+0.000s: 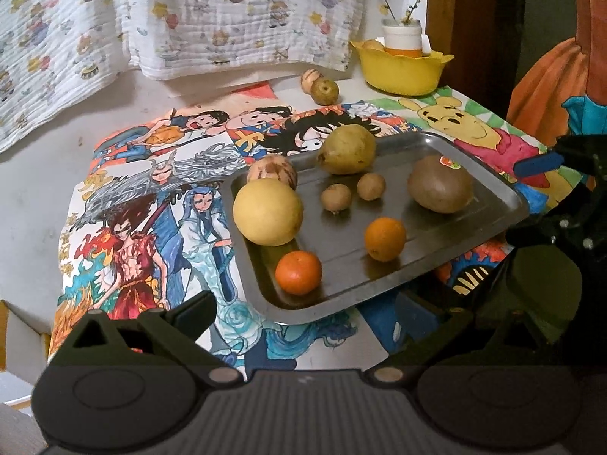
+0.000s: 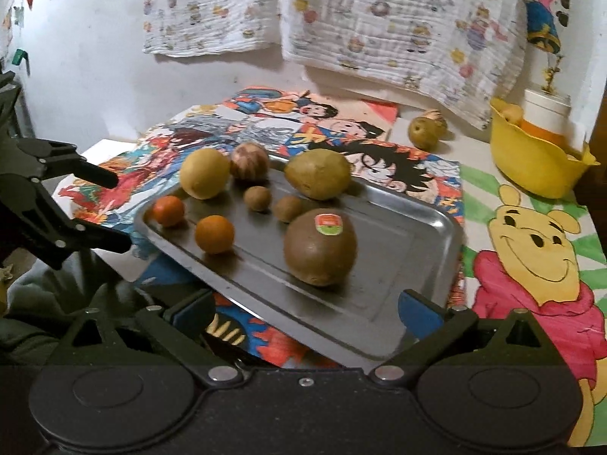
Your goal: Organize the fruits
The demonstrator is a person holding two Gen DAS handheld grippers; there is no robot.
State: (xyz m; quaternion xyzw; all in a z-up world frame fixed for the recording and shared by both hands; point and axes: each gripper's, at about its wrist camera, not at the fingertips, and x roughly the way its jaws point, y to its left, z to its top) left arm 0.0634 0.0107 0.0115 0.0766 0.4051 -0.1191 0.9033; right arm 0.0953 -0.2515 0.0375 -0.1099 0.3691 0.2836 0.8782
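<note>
A steel tray (image 1: 489, 182) (image 2: 417, 235) on the cartoon mat holds several fruits: a large yellow round fruit (image 1: 267, 212) (image 2: 204, 172), a pear (image 1: 347, 148) (image 2: 318, 173), a brown kiwi with a sticker (image 1: 440, 184) (image 2: 320, 252), two small brown fruits (image 1: 335, 197) (image 2: 257, 198), two oranges (image 1: 298, 273) (image 1: 385, 239) (image 2: 214, 234) and a striped fruit (image 1: 272, 172) at the tray's far edge. My left gripper (image 1: 303, 311) is open and empty at the tray's near edge. My right gripper (image 2: 307, 314) is open and empty at the tray's other edge.
A yellow bowl (image 1: 398, 70) (image 2: 531, 163) with a white jar and fruit stands at the back right. Two loose fruits (image 1: 320, 87) (image 2: 426, 129) lie on the table behind the tray. A printed cloth hangs on the wall behind.
</note>
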